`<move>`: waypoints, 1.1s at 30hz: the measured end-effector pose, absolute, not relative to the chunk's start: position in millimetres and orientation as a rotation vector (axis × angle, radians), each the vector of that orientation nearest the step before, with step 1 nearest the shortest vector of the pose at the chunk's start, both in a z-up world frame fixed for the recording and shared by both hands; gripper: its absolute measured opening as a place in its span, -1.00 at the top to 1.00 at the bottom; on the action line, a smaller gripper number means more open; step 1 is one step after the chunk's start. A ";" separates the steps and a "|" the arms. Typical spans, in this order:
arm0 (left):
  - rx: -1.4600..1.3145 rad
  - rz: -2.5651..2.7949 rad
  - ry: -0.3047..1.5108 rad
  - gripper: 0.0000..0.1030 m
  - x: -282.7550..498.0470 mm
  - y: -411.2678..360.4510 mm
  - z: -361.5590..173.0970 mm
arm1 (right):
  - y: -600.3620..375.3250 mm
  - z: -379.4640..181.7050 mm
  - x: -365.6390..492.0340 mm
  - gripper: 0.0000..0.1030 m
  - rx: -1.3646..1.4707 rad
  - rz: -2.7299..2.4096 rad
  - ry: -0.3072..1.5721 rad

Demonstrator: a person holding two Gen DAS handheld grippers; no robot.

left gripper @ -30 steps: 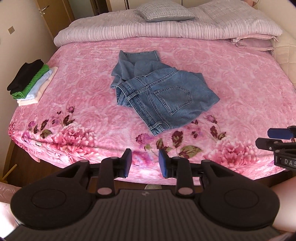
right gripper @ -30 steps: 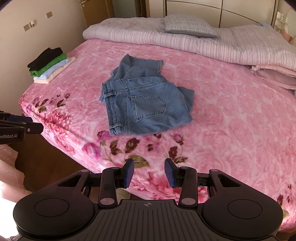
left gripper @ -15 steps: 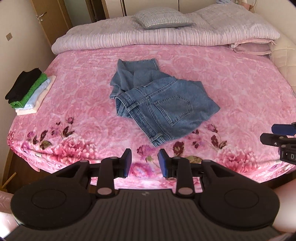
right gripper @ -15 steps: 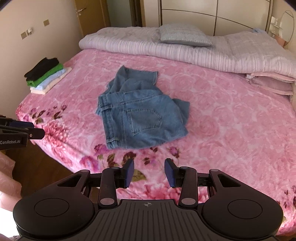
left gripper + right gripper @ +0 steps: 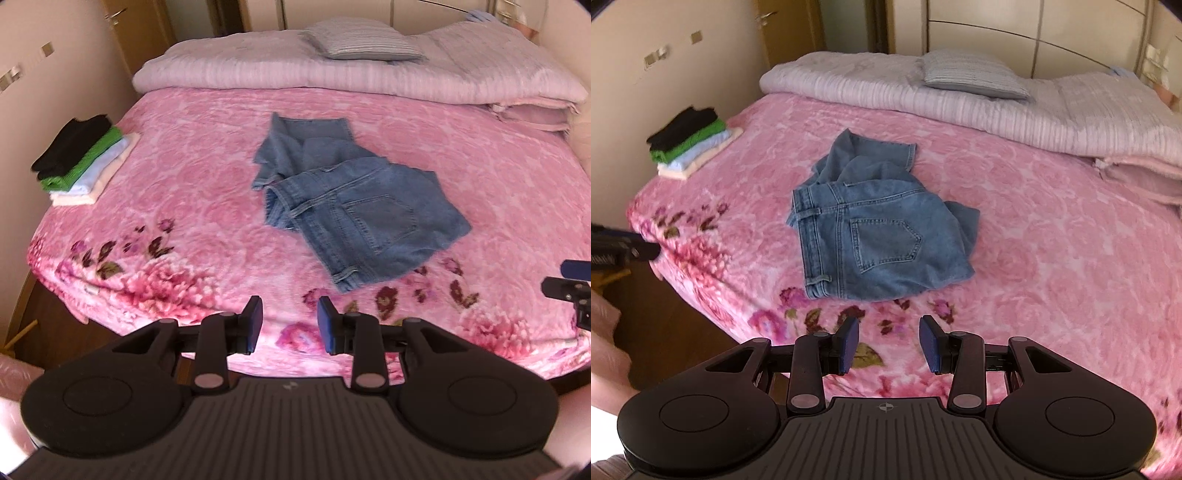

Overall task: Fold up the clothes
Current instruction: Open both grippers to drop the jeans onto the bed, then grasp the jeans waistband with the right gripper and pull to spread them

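**Technician A:** Where did the task's garment lie, and how did the tools stand?

**Technician B:** The denim shorts [image 5: 875, 229] lay crumpled near the middle of the pink floral blanket [image 5: 1052, 251], back pocket up, the waistband toward the left and one leg bunched under at the far side. They were not in a neat fold. The left gripper [image 5: 290, 325] and the right gripper [image 5: 889, 343] both hung over the near edge of the bed, jaws apart, holding nothing and clear of the cloth.

**Technician A:** How would the operator best take hold?

**Technician B:** In his judgement, each gripper should pinch a stiff seam, the waistband at one end and a leg hem at the other, then draw the piece flat before any fold. A grip on loose cloth mid-panel would likely drag wrinkles along.

**Technician A:** And the materials?

**Technician B:** The denim looked heavy, with stitched seams, and should hold a crease. The blanket was plush and might cling. A stack of folded clothes [image 5: 83, 158] sat at the far left edge; striped bedding [image 5: 332, 74] lay rolled at the far end.
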State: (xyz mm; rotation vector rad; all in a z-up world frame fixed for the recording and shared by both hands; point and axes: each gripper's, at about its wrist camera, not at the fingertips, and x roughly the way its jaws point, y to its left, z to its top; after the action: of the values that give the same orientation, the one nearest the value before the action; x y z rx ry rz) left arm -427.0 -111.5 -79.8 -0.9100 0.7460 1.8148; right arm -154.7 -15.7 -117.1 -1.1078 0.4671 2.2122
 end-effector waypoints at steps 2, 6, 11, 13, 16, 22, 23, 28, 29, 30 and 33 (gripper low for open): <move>-0.925 1.823 0.745 0.45 -439.3 -113.0 -84.7 | -15.0 -126.2 -157.5 0.22 -1.136 2.218 0.419; -0.953 1.819 0.764 0.45 -466.0 -104.7 -100.9 | -10.4 -152.0 -170.5 0.22 -1.213 2.193 0.371; -0.983 1.784 0.744 0.43 -504.3 -81.4 -125.0 | 4.0 -185.8 -206.8 -0.01 -1.311 2.155 0.401; -0.999 1.758 0.747 0.43 -526.0 -66.6 -138.2 | 10.9 -196.3 -226.1 -0.09 -1.332 2.148 0.413; -1.019 1.726 0.748 0.43 -564.7 -40.2 -151.0 | 24.1 -209.0 -268.4 -0.16 -1.376 2.131 0.383; -1.034 1.679 0.730 0.43 -639.4 1.5 -164.3 | 52.3 -226.1 -365.9 -0.18 -1.431 2.154 0.245; -1.039 1.666 0.729 0.43 -648.6 6.5 -167.6 | 56.5 -229.8 -381.4 -0.20 -1.440 2.159 0.229; -1.061 1.614 0.730 0.43 -687.4 28.7 -190.1 | 64.8 -265.7 -444.1 -0.29 -1.509 2.176 0.224; -1.068 1.611 0.733 0.43 -694.6 33.0 -196.0 | 65.7 -274.0 -455.8 -0.31 -1.525 2.179 0.227; -1.076 1.613 0.736 0.43 -700.7 36.3 -201.6 | 66.6 -282.3 -467.5 -0.31 -1.541 2.181 0.230; -1.101 1.618 0.730 0.43 -714.7 43.5 -214.9 | 64.2 -313.8 -495.1 -0.33 -1.606 2.158 0.215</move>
State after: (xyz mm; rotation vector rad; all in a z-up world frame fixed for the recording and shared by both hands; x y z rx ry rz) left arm -714.7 43.5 -214.9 -1.1009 0.7300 1.6178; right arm -495.1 64.2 -313.8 -1.6062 0.2147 2.1581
